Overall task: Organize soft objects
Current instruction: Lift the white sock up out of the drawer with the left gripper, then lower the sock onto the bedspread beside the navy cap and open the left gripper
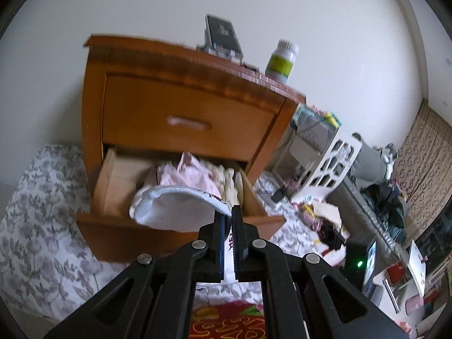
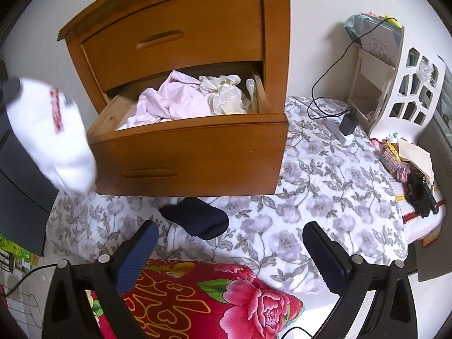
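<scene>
My left gripper [image 1: 229, 214] is shut on a white sock [image 1: 175, 209], which hangs in front of the open bottom drawer [image 1: 113, 226] of a wooden nightstand. The same white sock [image 2: 53, 141], with a red mark near its cuff, shows blurred at the left of the right wrist view. Pink and cream clothes [image 2: 180, 99] fill the drawer's right half. A dark navy sock [image 2: 197, 220] lies on the floral bedspread [image 2: 325, 183] below the drawer front. My right gripper [image 2: 230, 243] stands open above the bedspread, just short of the navy sock, with nothing between its fingers.
The nightstand's top drawer [image 1: 183, 121] is closed; a green-labelled bottle [image 1: 281, 62] and a dark device [image 1: 223, 38] stand on top. A red floral cushion [image 2: 212, 302] lies near me. A white cut-out shelf [image 2: 404, 84], charger with cable [image 2: 346, 124] and small clutter [image 2: 406, 169] sit to the right.
</scene>
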`<move>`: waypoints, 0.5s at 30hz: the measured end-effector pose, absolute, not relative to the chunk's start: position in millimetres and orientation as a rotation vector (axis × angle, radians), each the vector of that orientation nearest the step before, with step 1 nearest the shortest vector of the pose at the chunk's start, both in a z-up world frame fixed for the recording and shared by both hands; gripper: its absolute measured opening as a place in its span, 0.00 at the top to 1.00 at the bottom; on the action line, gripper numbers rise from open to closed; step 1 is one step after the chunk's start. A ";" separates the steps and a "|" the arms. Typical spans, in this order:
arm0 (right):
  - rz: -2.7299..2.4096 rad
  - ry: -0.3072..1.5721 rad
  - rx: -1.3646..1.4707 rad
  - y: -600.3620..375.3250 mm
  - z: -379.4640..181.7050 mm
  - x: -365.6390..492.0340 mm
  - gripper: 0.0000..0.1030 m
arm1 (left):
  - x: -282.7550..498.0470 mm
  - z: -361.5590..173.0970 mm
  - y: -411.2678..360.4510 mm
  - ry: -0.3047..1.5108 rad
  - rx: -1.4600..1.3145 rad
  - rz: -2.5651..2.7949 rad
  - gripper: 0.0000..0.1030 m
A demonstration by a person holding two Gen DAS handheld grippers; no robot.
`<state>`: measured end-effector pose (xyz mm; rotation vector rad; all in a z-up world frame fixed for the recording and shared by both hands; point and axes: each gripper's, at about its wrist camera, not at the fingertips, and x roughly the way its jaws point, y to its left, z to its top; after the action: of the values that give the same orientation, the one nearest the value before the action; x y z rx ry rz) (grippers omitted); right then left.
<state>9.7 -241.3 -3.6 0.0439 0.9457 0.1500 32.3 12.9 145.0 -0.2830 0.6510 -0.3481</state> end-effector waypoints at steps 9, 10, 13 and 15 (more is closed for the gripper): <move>0.139 0.959 0.064 -248.7 -9.5 13.3 0.00 | 42.3 99.1 -14.2 0.803 -0.238 -0.332 0.96; 0.138 0.962 0.064 -248.9 -10.7 13.9 0.00 | 43.9 92.5 -17.4 0.821 -0.232 -0.332 0.96; 0.136 0.970 0.065 -250.1 -13.9 15.9 0.00 | 49.3 76.3 -23.6 0.864 -0.224 -0.332 0.96; 0.136 0.974 0.065 -250.4 -15.9 16.4 0.00 | 53.2 67.1 -25.4 0.893 -0.227 -0.327 0.96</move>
<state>16.4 -250.4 -15.9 0.0651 0.9743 0.1362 53.2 -25.4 67.1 -0.2266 0.8925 -0.3274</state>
